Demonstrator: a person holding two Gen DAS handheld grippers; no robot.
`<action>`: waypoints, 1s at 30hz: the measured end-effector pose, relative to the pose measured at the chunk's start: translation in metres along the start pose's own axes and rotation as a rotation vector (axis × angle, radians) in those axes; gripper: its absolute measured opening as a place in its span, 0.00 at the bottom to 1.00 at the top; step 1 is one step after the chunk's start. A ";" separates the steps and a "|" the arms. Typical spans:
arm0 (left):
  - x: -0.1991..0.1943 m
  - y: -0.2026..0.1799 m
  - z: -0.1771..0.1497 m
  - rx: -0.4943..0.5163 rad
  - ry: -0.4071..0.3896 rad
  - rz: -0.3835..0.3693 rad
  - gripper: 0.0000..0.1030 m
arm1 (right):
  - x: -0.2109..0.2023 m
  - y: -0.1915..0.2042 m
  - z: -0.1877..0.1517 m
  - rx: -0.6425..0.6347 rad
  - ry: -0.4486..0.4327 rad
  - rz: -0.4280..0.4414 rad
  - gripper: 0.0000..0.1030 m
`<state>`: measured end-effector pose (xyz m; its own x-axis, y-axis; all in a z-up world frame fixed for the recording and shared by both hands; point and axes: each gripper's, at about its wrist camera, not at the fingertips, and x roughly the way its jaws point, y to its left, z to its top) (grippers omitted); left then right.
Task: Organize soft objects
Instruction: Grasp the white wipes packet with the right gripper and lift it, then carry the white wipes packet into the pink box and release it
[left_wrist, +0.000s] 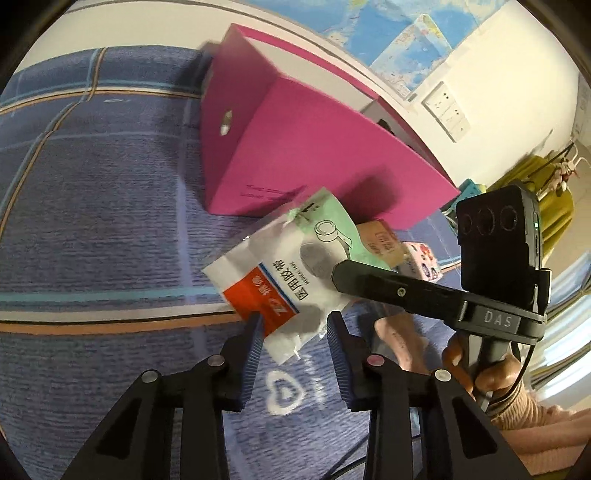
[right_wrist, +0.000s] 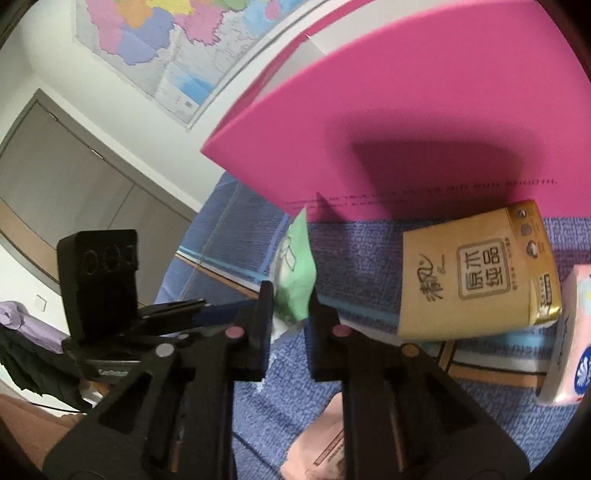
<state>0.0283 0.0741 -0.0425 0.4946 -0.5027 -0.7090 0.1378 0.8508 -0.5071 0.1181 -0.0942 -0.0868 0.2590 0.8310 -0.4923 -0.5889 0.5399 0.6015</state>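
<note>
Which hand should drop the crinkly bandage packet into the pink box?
Probably the right. Both grippers pinch the packet, but the right gripper holds its green end, which points toward the pink box. The left gripper grips the end farther from the box.

Brightness: both views are well lit, colours strong on the pink box (left_wrist: 295, 147).
Light source: bright daylight glows right of the pink box in the left wrist view, washing out the far edge there.
Shadows: a dark, soft-edged shadow falls on the pink box's front face (right_wrist: 424, 166), and a smaller one sits low on it in the left wrist view.
Blur: the box's far top corner smears; the tan tissue pack (right_wrist: 476, 273) below the box is slightly soft.
Distortion: fisheye bends the box's edges into curves; black vignette fills the corners.
</note>
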 end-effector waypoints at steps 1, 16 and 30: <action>-0.001 -0.005 0.001 0.010 -0.003 -0.002 0.33 | -0.004 0.001 0.000 -0.003 -0.008 0.009 0.15; -0.023 -0.034 0.020 0.063 -0.055 -0.201 0.51 | -0.087 0.006 0.007 0.018 -0.182 0.166 0.13; -0.038 -0.066 0.112 0.165 -0.143 -0.073 0.48 | -0.102 0.033 0.068 -0.088 -0.244 0.130 0.14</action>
<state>0.0960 0.0540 0.0728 0.5932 -0.5471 -0.5907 0.3106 0.8324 -0.4590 0.1242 -0.1522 0.0256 0.3473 0.9060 -0.2420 -0.6904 0.4217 0.5878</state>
